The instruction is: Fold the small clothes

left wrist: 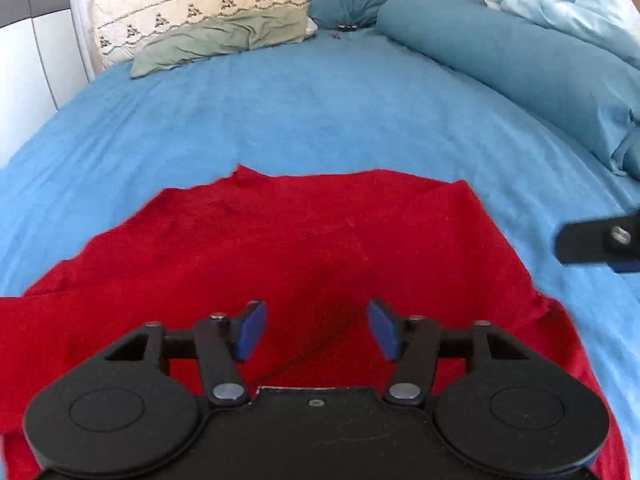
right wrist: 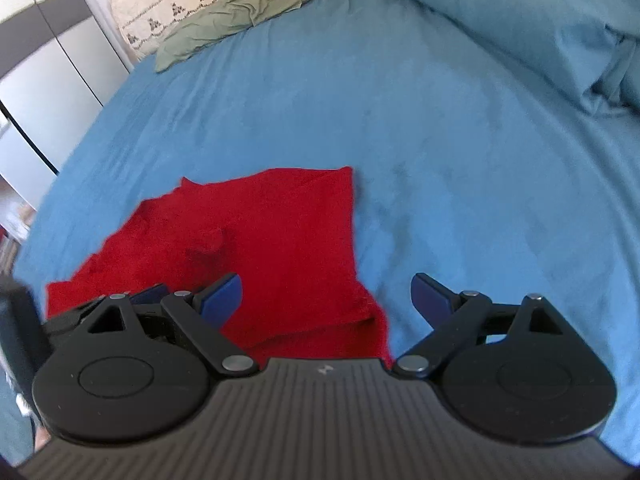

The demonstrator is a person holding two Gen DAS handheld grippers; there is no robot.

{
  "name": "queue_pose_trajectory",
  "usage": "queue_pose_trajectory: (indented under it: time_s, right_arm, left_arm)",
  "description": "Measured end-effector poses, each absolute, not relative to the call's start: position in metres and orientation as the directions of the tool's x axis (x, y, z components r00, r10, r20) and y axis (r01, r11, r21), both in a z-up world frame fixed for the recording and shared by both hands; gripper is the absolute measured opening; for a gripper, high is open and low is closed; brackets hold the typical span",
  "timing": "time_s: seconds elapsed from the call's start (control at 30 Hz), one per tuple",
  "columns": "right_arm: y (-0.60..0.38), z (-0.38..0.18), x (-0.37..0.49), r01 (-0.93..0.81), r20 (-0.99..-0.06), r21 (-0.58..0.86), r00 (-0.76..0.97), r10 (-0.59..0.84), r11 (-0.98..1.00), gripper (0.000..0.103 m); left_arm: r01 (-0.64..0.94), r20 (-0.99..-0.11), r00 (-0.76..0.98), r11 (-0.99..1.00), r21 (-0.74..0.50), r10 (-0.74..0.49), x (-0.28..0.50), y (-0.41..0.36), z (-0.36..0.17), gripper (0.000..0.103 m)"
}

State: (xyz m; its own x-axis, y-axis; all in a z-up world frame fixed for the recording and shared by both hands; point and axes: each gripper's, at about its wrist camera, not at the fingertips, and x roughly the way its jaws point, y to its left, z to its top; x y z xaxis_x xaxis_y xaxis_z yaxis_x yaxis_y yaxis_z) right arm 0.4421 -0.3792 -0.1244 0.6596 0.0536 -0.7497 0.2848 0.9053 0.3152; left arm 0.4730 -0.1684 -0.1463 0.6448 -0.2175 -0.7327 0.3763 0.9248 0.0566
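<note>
A red garment lies spread flat on the blue bed sheet, its far edge slightly folded and uneven. My left gripper hovers over the garment's near part, open, with nothing between its blue pads. In the right wrist view the red garment lies left of centre. My right gripper is open above the garment's near right corner, its right pad over bare sheet. A black part of the right gripper shows at the right edge of the left wrist view.
A cream embroidered pillow and a green pillowcase lie at the head of the bed. A long teal bolster and a pale blue duvet line the right side. White wardrobe doors stand to the left.
</note>
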Motion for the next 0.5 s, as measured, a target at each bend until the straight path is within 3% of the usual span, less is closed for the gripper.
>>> queue_pose_trajectory:
  time_s: [0.1, 0.3, 0.43, 0.5]
  right_arm:
    - [-0.367, -0.121, 0.451, 0.272, -0.744, 0.359, 0.661, 0.098, 0.893, 0.103]
    - [-0.318, -0.129, 0.488, 0.190, -0.751, 0.403, 0.628, 0.205, 0.895, 0.101]
    - [-0.281, -0.150, 0.512, 0.178, -0.757, 0.384, 0.622, 0.199, 0.906, 0.079]
    - [-0.271, -0.161, 0.520, 0.195, -0.763, 0.365, 0.622, 0.173, 0.910, 0.074]
  left_arm:
    - [0.310, -0.738, 0.658, 0.947, 0.087, -0.148, 0.462, -0.135, -0.129, 0.074]
    - [0.151, -0.742, 0.668, 0.968, 0.200, 0.049, 0.459, -0.051, -0.125, 0.075]
    - [0.053, -0.747, 0.650, 0.971, 0.233, 0.143, 0.461, 0.004, -0.139, 0.075]
    - [0.021, -0.754, 0.633, 0.969, 0.245, 0.177, 0.460, 0.023, -0.148, 0.075]
